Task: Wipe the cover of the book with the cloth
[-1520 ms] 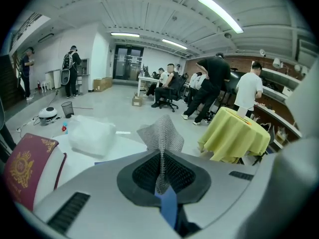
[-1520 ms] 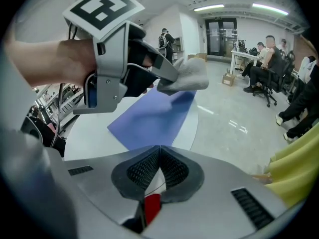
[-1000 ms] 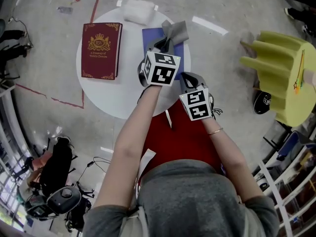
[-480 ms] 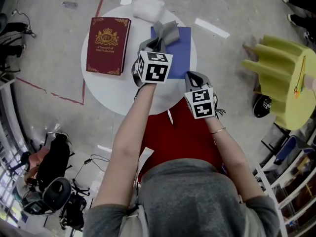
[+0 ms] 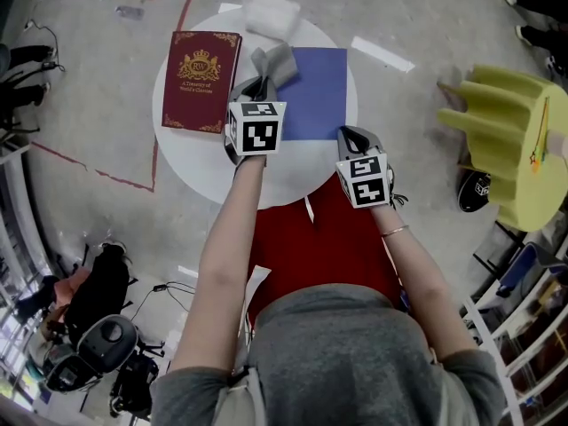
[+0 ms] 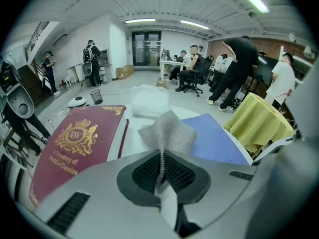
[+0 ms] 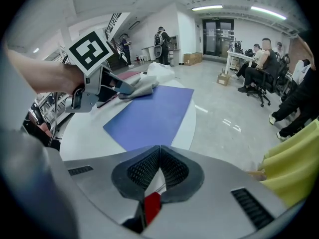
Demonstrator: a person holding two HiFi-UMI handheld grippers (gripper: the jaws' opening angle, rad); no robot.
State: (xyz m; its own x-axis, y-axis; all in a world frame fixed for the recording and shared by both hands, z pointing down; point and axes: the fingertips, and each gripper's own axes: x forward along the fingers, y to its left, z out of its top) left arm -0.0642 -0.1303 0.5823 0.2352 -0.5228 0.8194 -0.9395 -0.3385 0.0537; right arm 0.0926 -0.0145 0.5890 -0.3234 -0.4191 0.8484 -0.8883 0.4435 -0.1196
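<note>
Grey mesh cloth (image 5: 273,63) is pinched in the left gripper (image 5: 253,87) just beside the maroon book (image 5: 201,80) on the white round table (image 5: 209,171); right gripper (image 5: 353,138) clenched on nothing; cloth should land flat on the cover, with light even strokes

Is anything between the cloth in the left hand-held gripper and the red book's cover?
Nothing visible. The left hand-held gripper, shut on the grey cloth, is beside the red book, with only bare table between. The blue sheet lies on the other side.
</note>
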